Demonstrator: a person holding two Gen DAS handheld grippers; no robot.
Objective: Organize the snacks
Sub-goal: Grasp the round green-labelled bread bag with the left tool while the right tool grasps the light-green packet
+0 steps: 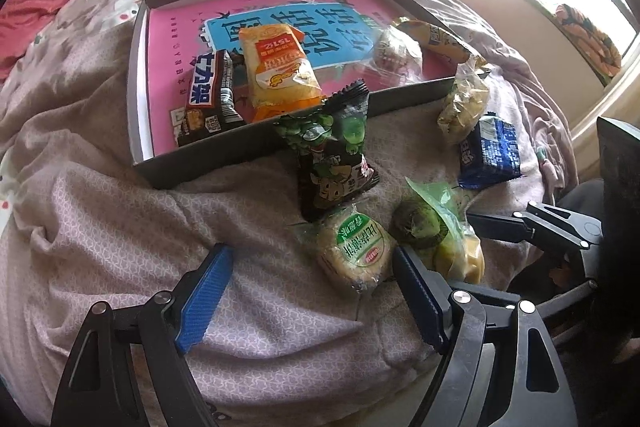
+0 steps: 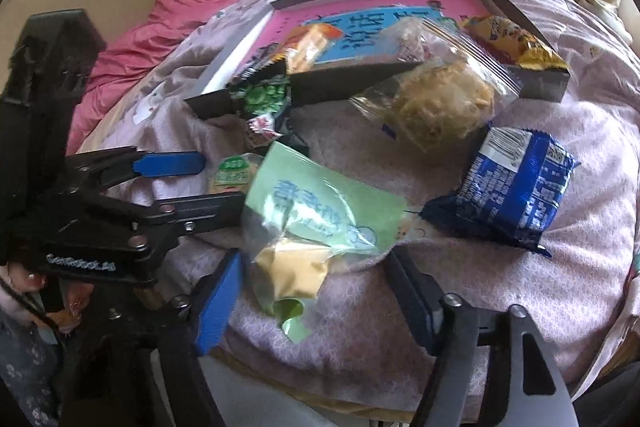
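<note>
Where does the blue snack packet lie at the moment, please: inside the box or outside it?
Outside. The blue snack packet lies on the bedspread, on the near side of the box's dark wall, apart from it.

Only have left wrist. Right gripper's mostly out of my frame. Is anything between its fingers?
Observer: Yes. The right wrist view shows the clear bag with the pale green label lying between the fingers of the right gripper. The pads don't look to be pressing on it.
Operator: And who's on my gripper? I can't see behind it.
Observer: A hand shows at the handle end of the left gripper, at the left edge of that view.
</note>
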